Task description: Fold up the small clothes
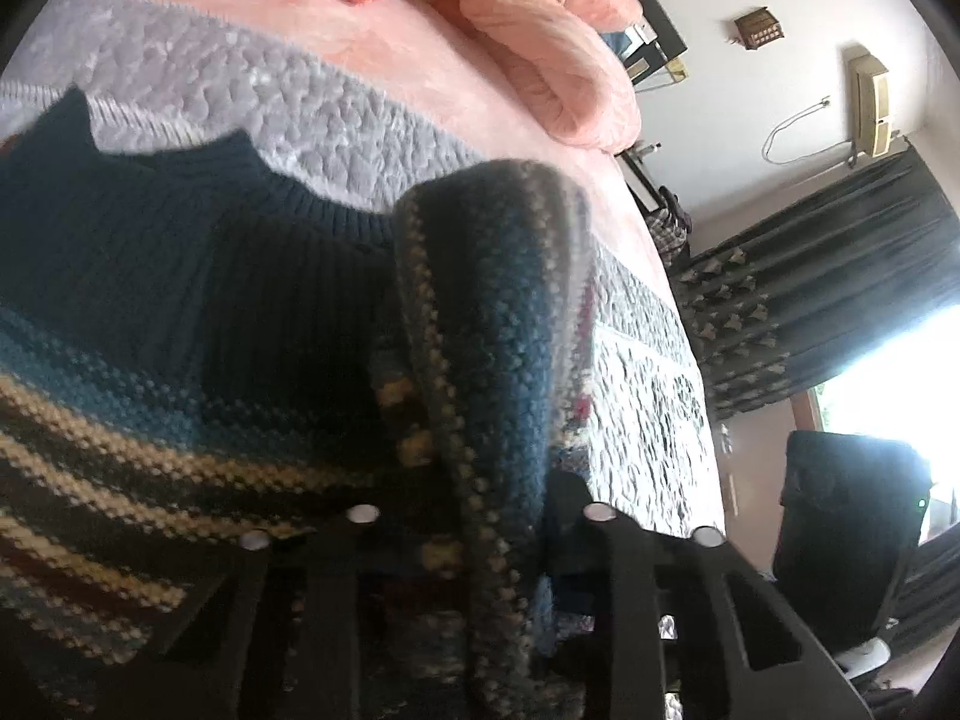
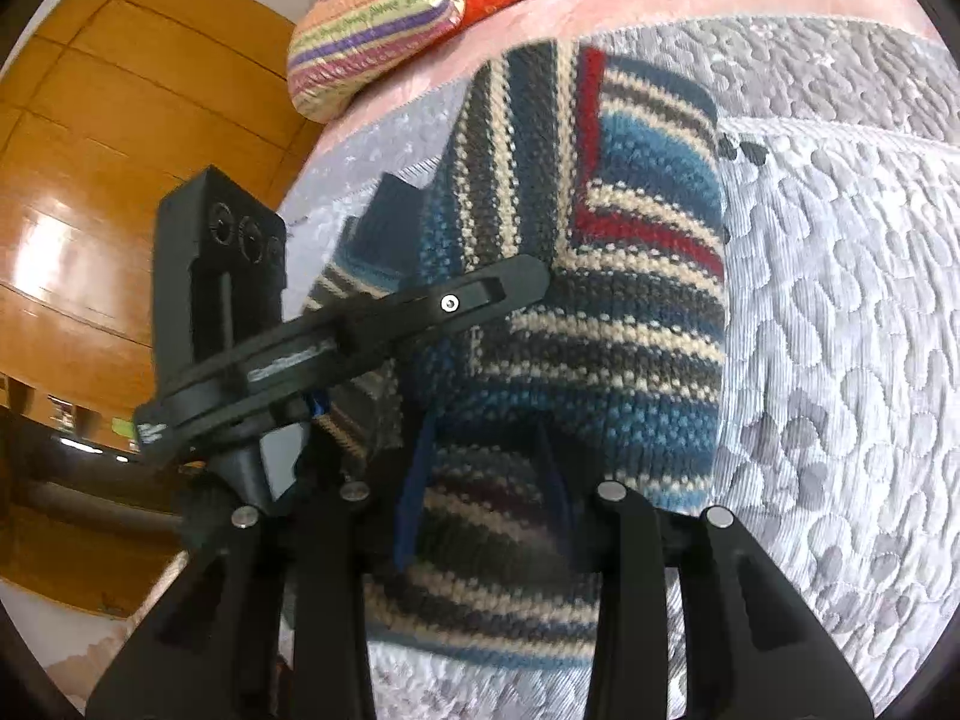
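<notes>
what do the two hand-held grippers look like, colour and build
Both are matte black plastic. The right hand-held gripper has slotted finger arms, each with round silver pins. The left hand-held gripper is built the same way; seen from the right wrist camera, it carries a boxy black module with round lenses, a silver screw and a blue part underneath. No sleeves or hands show.

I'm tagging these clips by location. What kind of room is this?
Most likely a bedroom: a striped knit sweater lies on a quilted grey bedspread, with pillows at the head and a dark curtain beside a bright window.
</notes>
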Motion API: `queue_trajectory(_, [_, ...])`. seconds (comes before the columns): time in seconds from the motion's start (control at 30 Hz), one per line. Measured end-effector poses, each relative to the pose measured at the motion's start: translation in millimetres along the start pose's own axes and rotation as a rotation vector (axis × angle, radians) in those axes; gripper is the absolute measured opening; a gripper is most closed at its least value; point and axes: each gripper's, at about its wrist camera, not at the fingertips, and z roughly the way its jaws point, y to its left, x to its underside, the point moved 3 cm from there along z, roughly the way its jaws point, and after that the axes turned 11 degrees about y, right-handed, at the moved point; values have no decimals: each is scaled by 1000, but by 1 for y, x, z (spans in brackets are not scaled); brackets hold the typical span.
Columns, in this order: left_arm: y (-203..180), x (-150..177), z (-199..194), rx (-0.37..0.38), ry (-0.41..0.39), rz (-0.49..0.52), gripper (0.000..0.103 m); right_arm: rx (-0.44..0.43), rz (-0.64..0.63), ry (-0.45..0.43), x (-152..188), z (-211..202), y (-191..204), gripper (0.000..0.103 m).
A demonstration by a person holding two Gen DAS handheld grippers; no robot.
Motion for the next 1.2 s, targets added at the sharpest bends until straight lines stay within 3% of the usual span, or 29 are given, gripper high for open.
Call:
queue_trajectory(0.17, [-1,6,-23,20,-66,8,24,55,1,-100,13,-37,-7,45])
queue_trajectory(0.3, [4,8,-53,51,-120,9,24,72,50,-109,17,-43,-25,51])
queue_trajectory(0.43, [9,11,-83,48,-155,30,23,45,74,-74,20,-25,-32,52])
queue_trajectory(0.57, [23,11,-112,20,-157,54,23,4,52,-42,16,-2,-22,58])
queue_trajectory(0.8, [69,12,-158,21,-208,-2,23,-78,21,7,8,41,10,63])
queue_trajectory(1.0, [109,10,-184,-7,-226,-44,23,-67,-9,46,3,71,38,63])
queue_trajectory(1.2, [145,3,-185,-11,-192,-71,23,-36,-41,59,-7,90,58,63])
